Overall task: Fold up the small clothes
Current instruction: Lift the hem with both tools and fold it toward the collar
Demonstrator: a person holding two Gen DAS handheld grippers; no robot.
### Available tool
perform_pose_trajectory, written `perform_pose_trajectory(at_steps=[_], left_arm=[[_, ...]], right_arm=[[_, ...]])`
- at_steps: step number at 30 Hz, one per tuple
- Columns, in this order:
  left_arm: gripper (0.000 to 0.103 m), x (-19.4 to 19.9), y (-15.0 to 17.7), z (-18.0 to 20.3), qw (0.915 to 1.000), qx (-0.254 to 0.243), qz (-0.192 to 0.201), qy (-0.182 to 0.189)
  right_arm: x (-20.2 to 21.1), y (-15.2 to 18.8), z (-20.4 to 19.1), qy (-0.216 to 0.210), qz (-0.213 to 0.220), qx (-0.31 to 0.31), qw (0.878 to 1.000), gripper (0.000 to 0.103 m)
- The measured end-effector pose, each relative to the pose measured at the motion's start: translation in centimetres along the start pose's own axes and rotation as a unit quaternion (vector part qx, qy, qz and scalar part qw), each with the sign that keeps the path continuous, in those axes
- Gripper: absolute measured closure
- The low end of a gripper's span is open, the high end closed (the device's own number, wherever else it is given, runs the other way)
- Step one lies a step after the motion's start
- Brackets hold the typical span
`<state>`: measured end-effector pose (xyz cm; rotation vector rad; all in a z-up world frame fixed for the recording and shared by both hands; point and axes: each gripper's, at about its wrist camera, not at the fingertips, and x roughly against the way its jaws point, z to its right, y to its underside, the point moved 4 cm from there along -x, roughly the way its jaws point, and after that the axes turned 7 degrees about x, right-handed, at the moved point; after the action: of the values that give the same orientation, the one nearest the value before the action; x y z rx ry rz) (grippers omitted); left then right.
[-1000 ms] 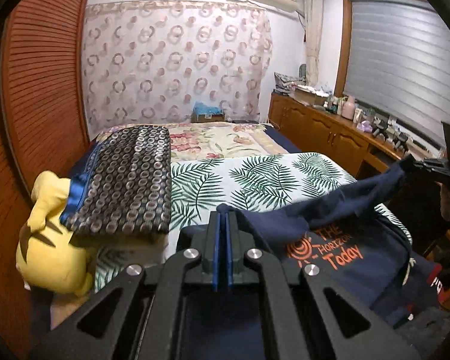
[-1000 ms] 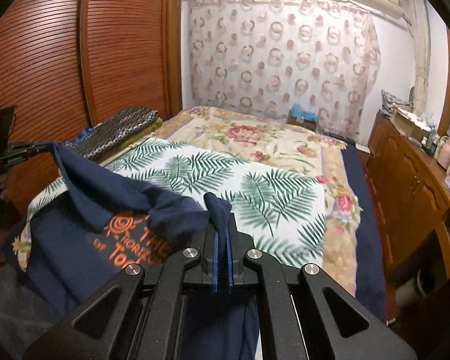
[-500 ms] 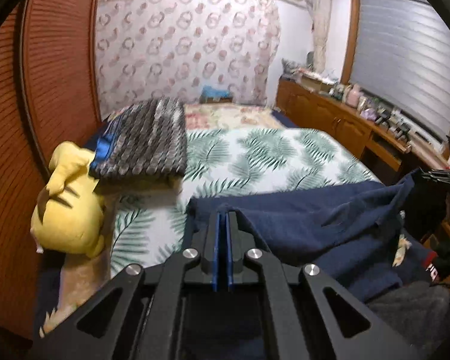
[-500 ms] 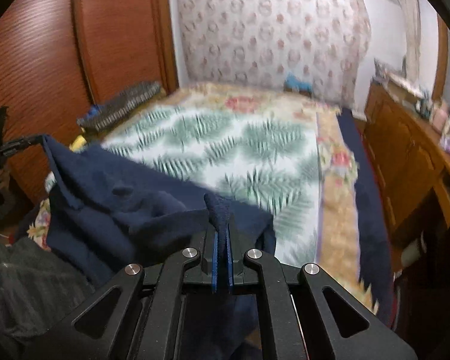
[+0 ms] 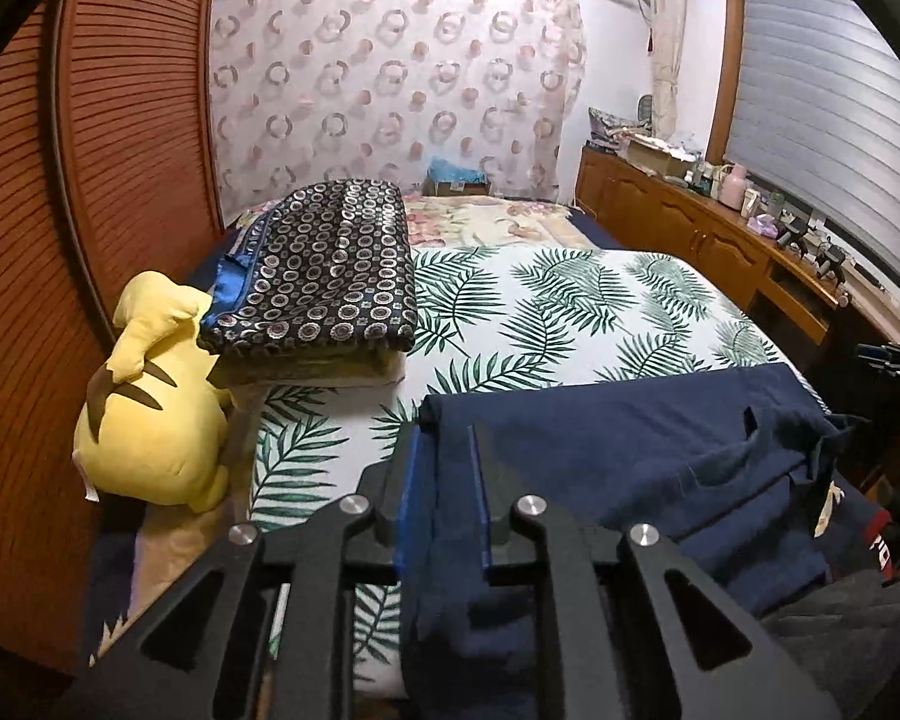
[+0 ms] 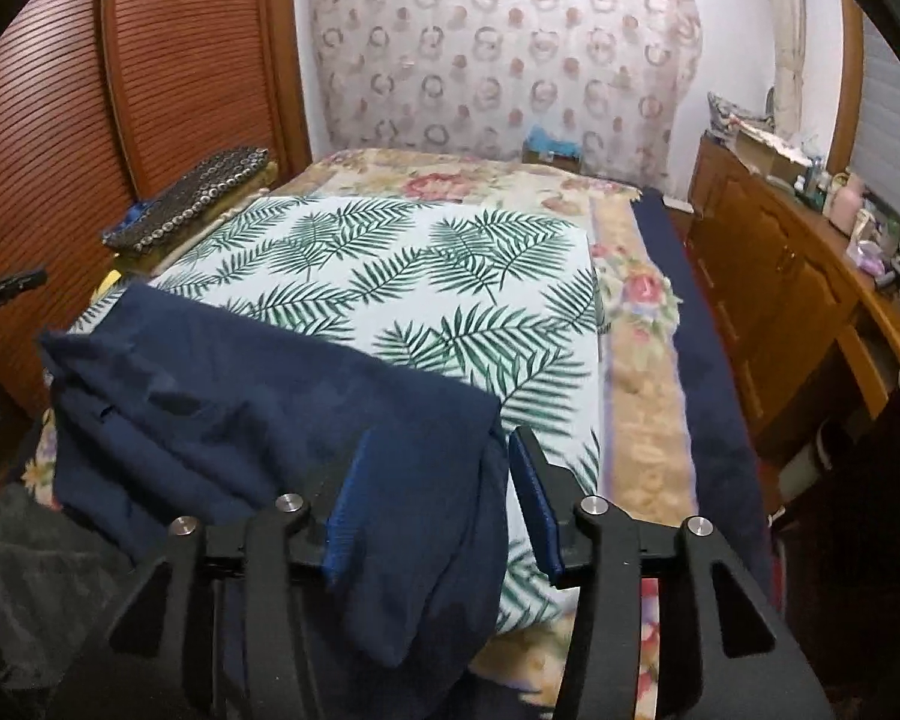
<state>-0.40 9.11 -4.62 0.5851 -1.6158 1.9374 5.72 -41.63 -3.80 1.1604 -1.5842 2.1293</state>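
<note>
Garment: a navy blue garment (image 5: 618, 450) lies folded across the near edge of the bed (image 6: 642, 420), on the palm-leaf sheet (image 5: 558, 312). Its far fold line runs straight across the sheet. A red and white printed patch shows at its lower corner in the left wrist view.

Left gripper: the left gripper (image 5: 441, 492) sits at the garment's corner nearest the yellow plush toy (image 5: 150, 420). Its jaws are opening and stand narrow. Navy cloth lies between the blue pads (image 5: 408, 504); the pads appear slack on it, with a thin gap visible at one side.

Right gripper: the right gripper (image 6: 438, 498) sits at the garment's opposite corner, toward the bed's cabinet-side edge. Its jaws are opening and stand moderately wide. Cloth hangs between them; one pad touches the cloth, and the other stands clear of it, so nothing is clamped.

Bed covering: a floral quilt (image 6: 636, 300) with a dark blue border lies under the leaf sheet and shows along the far and cabinet-side edges.

Other items on bed: a folded dark blanket (image 5: 324, 276) patterned with circles rests on a pillow at the bed's wardrobe-side edge, touching the plush toy just beside it.

Surroundings: a slatted wooden wardrobe (image 5: 108, 180) flanks one side; a wooden cabinet (image 6: 768, 276) carrying small bottles runs along the other; a ring-patterned curtain (image 5: 390, 72) hangs beyond the far end.
</note>
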Motion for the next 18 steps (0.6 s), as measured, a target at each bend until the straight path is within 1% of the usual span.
perform_pose_trajectory(at_steps=[3, 7, 10, 12, 14, 18], left_arm=[[0.089, -2.1, -0.2, -0.1, 0.9999, -0.003, -0.017, -0.002], [0.088, -5.5, 0.0, -0.7, 0.9990, 0.001, -0.045, 0.002], [0.088, -7.6, 0.2, -0.9, 0.9981, 0.001, -0.062, 0.001], [0.088, -9.1, 0.3, -1.1, 0.9970, -0.002, -0.077, 0.004], [0.088, -10.2, 0.3, -1.1, 0.9962, -0.008, -0.087, 0.000], [0.087, -12.1, 0.1, -0.9, 0.9938, -0.024, -0.109, -0.003]], right_arm=[[-2.8, -0.1, -0.4, 0.008, -0.014, 0.012, 1.000, 0.054], [-6.4, 0.0, -0.6, -0.003, -0.031, 0.013, 0.999, 0.054], [-8.3, 0.2, -0.4, -0.006, -0.037, 0.007, 0.999, 0.052], [-9.6, 0.3, 0.0, -0.007, -0.044, 0.000, 0.999, 0.050], [-10.9, 0.6, 0.9, 0.000, -0.055, -0.014, 0.998, 0.049], [-12.4, 1.0, 2.3, 0.010, -0.066, -0.030, 0.997, 0.048]])
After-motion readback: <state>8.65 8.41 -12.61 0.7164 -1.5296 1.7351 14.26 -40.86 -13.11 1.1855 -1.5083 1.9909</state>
